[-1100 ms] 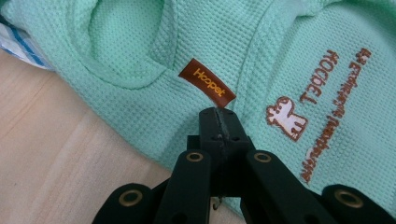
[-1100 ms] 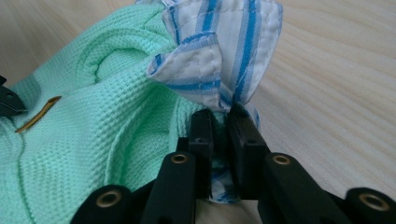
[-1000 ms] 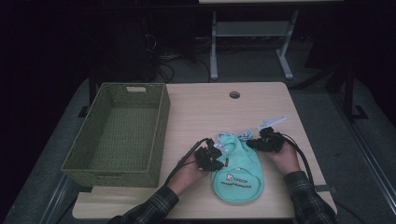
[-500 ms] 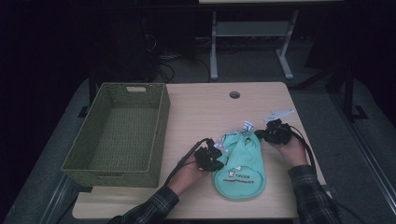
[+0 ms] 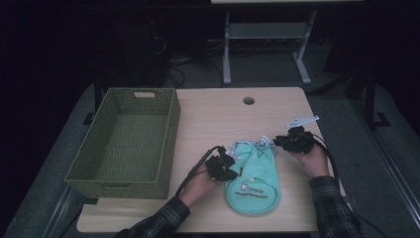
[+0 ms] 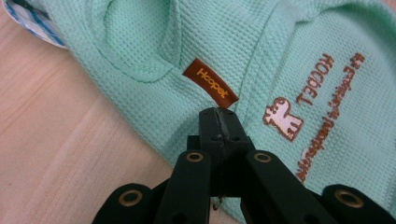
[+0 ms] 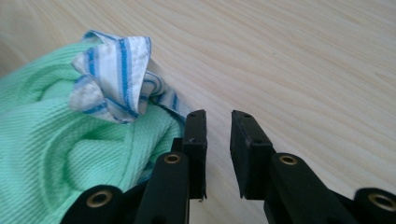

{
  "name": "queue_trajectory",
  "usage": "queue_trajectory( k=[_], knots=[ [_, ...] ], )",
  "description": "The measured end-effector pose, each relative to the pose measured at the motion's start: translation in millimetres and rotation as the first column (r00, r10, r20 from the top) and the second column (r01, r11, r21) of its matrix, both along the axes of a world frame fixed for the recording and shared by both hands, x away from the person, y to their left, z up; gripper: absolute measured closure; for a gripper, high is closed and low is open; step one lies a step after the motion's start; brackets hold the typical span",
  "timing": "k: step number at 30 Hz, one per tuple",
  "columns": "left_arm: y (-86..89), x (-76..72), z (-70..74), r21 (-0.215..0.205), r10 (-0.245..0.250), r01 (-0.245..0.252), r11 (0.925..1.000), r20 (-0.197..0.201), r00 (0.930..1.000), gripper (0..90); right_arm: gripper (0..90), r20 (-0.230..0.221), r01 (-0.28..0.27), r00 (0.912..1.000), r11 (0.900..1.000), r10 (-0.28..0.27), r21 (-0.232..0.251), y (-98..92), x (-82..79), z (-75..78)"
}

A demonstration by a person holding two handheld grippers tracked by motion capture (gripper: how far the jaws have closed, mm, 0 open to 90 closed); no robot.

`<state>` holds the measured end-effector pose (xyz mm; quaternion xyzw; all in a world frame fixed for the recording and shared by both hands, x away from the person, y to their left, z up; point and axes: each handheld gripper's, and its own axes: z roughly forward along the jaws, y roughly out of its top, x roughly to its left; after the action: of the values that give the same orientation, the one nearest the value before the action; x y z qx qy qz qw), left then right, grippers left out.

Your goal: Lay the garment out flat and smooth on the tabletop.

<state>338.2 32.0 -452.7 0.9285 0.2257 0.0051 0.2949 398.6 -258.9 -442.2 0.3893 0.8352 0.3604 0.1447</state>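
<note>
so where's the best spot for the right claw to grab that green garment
Probably the bunched blue-striped trim at the mint green garment's far end. It stands up off the table in a fold, so the open right claw, its jaws just opened with nothing between them, could come in from the right, low and level.

High view: overhead, far, facing forward across table [image 5: 223, 119]. Both gripper views: close, low along black tongs. All three share the mint garment [image 5: 255, 178] [image 6: 154, 56] [image 7: 42, 154].
</note>
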Motion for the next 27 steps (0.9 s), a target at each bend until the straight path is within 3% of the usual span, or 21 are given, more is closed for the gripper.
queue_trajectory(
  k=[6, 14, 21, 27],
  knots=[
    [5.2, 5.4, 10.9, -0.031, 0.012, -0.012, 0.9995, 0.020, 0.9997, 87.3, 73.4, -0.018, -0.008, 0.9998, 0.998, 0.009, 0.066, -6.5, -7.3, 6.3],
    [11.2, 17.7, 19.0, -0.062, 0.033, -0.031, 0.9976, 0.031, 0.9990, 71.8, 69.1, -0.041, -0.020, 0.9989, 0.997, 0.023, 0.080, -7.6, -12.9, 6.7],
    [14.7, 41.1, 26.3, -0.085, 0.043, -0.040, 0.9956, 0.038, 0.9983, 54.1, 65.7, -0.040, -0.029, 0.9987, 0.996, 0.033, 0.090, -5.6, -13.5, 8.5],
    [13.3, 57.7, 28.4, -0.098, 0.060, -0.054, 0.9937, 0.061, 0.9963, 49.5, 64.4, -0.036, -0.024, 0.9990, 0.995, 0.028, 0.092, -3.8, -12.2, 9.6]
  ],
)
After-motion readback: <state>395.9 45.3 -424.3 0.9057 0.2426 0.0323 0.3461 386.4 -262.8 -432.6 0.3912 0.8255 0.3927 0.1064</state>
